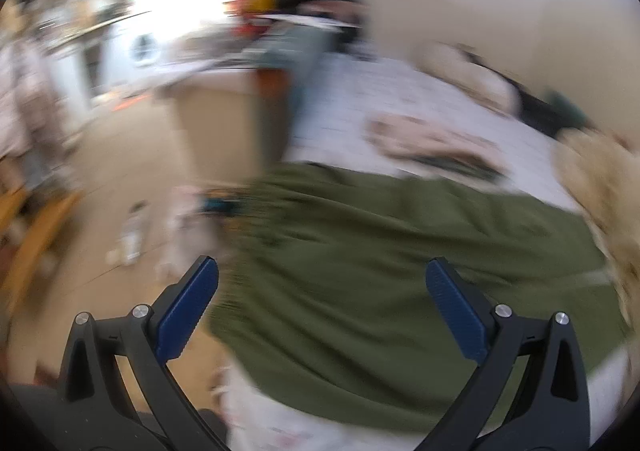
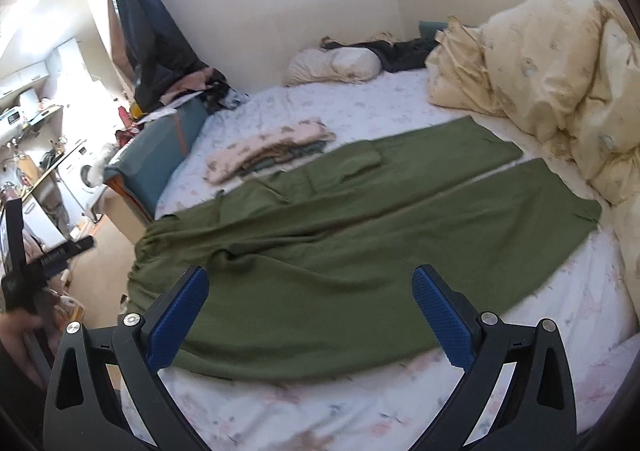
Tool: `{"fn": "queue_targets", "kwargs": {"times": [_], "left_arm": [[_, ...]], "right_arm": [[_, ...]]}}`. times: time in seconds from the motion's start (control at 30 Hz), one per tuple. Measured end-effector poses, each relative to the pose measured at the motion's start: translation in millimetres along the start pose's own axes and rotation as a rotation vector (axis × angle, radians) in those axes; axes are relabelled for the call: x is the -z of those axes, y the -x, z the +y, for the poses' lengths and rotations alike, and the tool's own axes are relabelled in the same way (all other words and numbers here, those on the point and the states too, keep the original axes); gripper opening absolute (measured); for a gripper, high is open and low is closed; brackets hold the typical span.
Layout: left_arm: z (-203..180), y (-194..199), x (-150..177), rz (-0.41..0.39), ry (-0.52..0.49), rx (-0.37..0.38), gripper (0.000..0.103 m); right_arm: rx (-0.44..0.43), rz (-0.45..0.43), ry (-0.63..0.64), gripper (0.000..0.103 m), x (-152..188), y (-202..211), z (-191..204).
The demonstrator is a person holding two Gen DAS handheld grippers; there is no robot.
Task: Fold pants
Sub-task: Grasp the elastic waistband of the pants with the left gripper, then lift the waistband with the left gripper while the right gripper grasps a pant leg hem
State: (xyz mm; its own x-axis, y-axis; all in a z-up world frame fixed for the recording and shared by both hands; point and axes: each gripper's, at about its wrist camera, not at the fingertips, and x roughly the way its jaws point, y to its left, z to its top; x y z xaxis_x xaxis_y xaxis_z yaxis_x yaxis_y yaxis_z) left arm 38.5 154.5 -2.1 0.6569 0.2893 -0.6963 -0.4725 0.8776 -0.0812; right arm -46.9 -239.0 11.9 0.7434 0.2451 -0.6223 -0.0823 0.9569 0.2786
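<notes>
Left wrist view, blurred: left gripper (image 1: 322,307) is hanging spread, holding nothing, over the waistband end of the green pants (image 1: 400,251) at the bed (image 1: 344,107) edge.

Right wrist view: right gripper (image 2: 310,305) is gaping empty above pants (image 2: 360,227) lying flat, 2 legs apart. Fabric is looking soft, light, limp; pinch waistband corners.

One pair of green pants (image 2: 320,251), one folded clothes stack (image 2: 268,151) (patterned), one duvet (image 2: 560,63).
</notes>
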Motion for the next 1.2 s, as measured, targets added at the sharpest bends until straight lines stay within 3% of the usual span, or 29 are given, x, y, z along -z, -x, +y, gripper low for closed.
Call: {"fn": "queue_targets", "kwargs": {"times": [0.1,0.2,0.33,0.4,0.5,0.57,0.63,0.67,0.8,0.83,0.9,1.1,1.2], "left_arm": [[54.5,-13.8,-18.3,-0.004,0.186,-0.083,0.102],[86.0,-36.9,-17.4,0.044,0.245,-0.182,0.101],[110.1,-83.7,19.5,0.209,0.348,-0.174,0.099],[120.6,-111.3,51.4,0.288,0.447,-0.151,0.090],[126.4,-129.3,87.5,0.323,0.614,-0.155,0.082],[129.5,-144.9,108.8,0.373,0.708,-0.092,0.075],[126.1,-157.9,121.0,0.390,0.728,-0.032,0.071],[124.7,-162.9,125.1,0.380,0.722,-0.001,0.066],[125.1,-163.5,127.3,0.339,0.805,0.022,0.024],[122.2,-163.3,122.8,0.344,0.779,0.016,0.017],[107.8,-154.1,104.8,0.382,0.661,-0.079,0.010],[82.8,-92.4,50.7,0.286,0.500,-0.100,0.009],[82.1,-67.1,30.3,0.233,0.471,-0.064,0.009]], "right_arm": [[-0.024,0.044,-0.075,0.103,0.8,-4.2,-13.4],[-0.047,0.061,-0.128,0.103,-5.7,-8.2,-16.8],[-0.039,0.051,-0.113,0.103,-8.1,-11.3,-12.0],[-0.034,0.069,-0.112,0.103,-5.9,-16.8,-11.3],[-0.020,0.103,-0.117,0.103,-1.5,-24.7,-11.8],[-0.022,0.119,-0.157,0.103,0.8,-25.8,-18.7],[-0.025,0.128,-0.186,0.103,1.1,-27.6,-26.2],[-0.022,0.130,-0.198,0.103,0.8,-28.6,-29.0],[-0.024,0.140,-0.242,0.103,-1.5,-35.7,-37.2],[-0.012,0.138,-0.233,0.103,-0.4,-35.6,-37.1],[0.008,0.141,-0.223,0.103,0.3,-36.4,-39.7],[-0.070,0.193,-0.368,0.103,2.9,-43.2,-61.6],[-0.057,0.189,-0.383,0.103,2.4,-43.3,-64.1]]}}
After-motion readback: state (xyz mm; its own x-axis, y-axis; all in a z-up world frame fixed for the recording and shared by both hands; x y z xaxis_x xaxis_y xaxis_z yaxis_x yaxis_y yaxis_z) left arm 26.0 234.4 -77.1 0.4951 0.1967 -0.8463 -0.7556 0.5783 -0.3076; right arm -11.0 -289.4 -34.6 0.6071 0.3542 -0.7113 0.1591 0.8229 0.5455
